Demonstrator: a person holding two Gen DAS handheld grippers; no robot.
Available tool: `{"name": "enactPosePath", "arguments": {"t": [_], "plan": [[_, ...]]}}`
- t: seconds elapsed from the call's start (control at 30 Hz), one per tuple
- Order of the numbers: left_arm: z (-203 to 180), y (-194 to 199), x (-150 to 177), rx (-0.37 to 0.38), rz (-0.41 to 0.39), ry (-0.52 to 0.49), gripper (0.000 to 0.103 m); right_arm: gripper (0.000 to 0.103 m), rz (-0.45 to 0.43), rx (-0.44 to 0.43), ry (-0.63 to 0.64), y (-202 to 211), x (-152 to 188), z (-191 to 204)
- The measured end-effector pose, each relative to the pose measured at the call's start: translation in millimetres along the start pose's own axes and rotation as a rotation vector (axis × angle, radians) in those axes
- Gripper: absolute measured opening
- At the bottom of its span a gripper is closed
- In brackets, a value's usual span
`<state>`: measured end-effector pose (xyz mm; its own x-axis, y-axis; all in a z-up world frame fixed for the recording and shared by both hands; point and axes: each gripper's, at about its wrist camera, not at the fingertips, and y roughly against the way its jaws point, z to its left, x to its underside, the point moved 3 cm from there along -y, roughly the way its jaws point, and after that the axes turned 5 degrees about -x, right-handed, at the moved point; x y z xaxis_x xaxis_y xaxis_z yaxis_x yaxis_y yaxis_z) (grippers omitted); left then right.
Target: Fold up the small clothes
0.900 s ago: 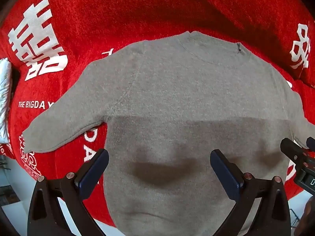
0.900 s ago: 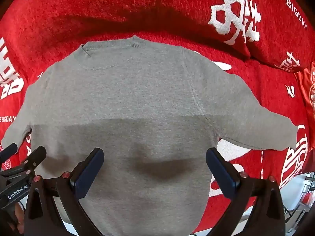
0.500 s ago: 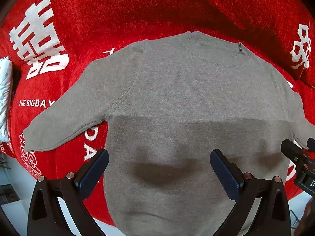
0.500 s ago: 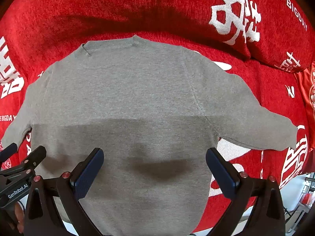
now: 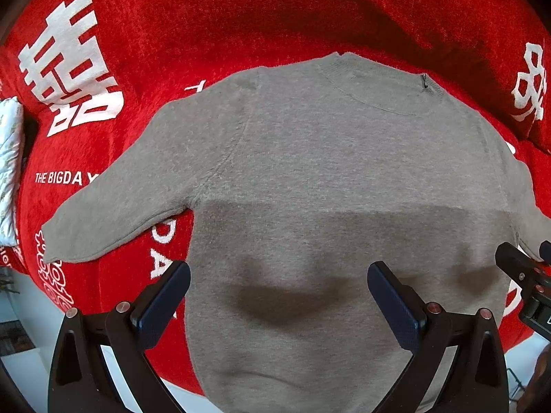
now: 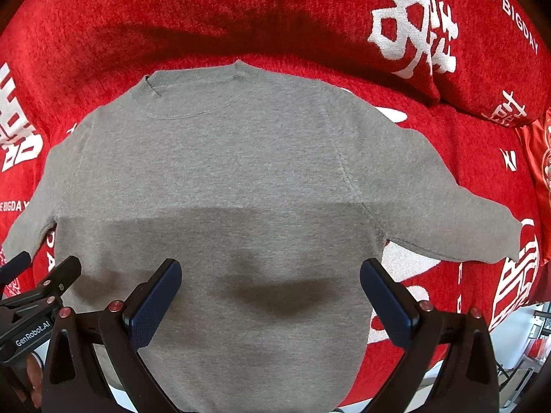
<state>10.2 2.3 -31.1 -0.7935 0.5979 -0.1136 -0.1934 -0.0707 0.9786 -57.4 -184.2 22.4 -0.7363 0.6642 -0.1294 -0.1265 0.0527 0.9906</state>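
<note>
- Sweater (image 5: 327, 172): small grey knit, we see it spread flat and face-up-or-down (can't tell which) on the red blanket (image 5: 206, 17) with white lettering. Unfolded, both sleeves out to the sides.
- Long axis: collar (image 5: 378, 79) at the far end, hem nearest us and running off the bottom of both views. So the body runs straight away from both grippers, sleeves cross that line.
- Left gripper (image 5: 279, 296): fingers wide apart, nothing between them, hovering above the lower body of the sweater. We judge not touching the cloth, only its shadow falls there.
- Right gripper (image 6: 270, 292): same, fingers spread wide, empty, above the lower body, shadow on the knit below it.
- The two grippers are side by side near the hem; each shows at the edge of the other's view.
- Left sleeve (image 5: 113, 213) lies out left of the left gripper, cuff well apart from it, angled down toward the hem side.
- Right sleeve (image 6: 447, 213) lies out right of the right gripper, cuff likewise well apart.
- Nearer arm: left gripper for left sleeve, right gripper for right sleeve; neither is clearly closer to the collar.
- Our read: folding not yet started. Next grab likely turns on going outward to a sleeve or down to the hem corners just below the fingers.
- Risk as we judge it: soft knit, pinching one layer only would drag the body askew on the blanket.
</note>
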Motion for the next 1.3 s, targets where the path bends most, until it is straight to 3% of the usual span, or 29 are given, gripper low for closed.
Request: {"name": "enactPosePath", "arguments": {"t": [0.63, 1.3], "plan": [[2.4, -0.9, 1.4, 0.0, 0.001, 0.001, 0.103, 0.103, 0.044, 0.017, -0.003, -1.0, 2.1, -0.7], [4.3, 0.8, 4.2, -0.002, -0.001, 0.0, 0.103, 0.103, 0.004, 0.0, 0.0, -0.7, 3.1, -1.3]]}}
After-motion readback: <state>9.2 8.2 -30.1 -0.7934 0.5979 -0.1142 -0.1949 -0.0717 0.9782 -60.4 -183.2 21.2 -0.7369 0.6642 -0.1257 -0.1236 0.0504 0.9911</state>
